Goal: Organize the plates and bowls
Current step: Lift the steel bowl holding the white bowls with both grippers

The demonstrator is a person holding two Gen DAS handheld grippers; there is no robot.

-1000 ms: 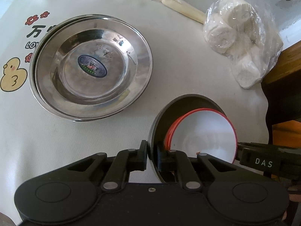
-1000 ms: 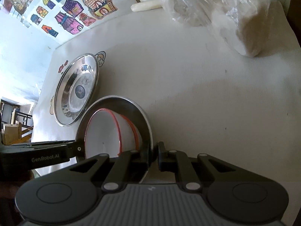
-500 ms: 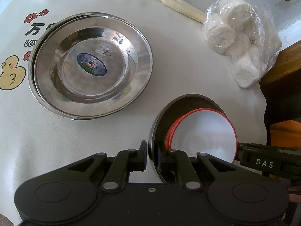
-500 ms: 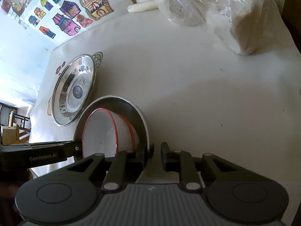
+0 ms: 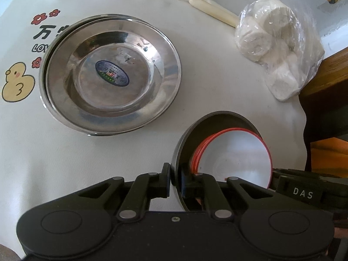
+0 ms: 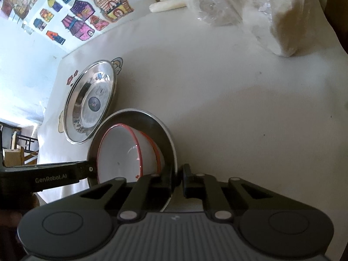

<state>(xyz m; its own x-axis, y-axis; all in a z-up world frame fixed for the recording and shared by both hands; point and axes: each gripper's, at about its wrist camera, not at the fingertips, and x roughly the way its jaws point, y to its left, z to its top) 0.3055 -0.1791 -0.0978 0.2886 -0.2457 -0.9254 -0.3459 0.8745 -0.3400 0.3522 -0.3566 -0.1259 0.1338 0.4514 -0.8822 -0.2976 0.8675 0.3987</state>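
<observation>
Two grippers share one steel bowl (image 5: pixel 219 124): the left gripper (image 5: pixel 175 179) pinches its near rim, the right gripper (image 6: pixel 179 179) is clamped on the opposite rim. Inside it sit two nested white bowls (image 5: pixel 237 158) with red rims. Beyond the steel bowl, on the tabletop (image 5: pixel 108 156), lie two stacked steel plates (image 5: pixel 113 74). Further back is one plastic bag of white rolls (image 5: pixel 276 43).
</observation>
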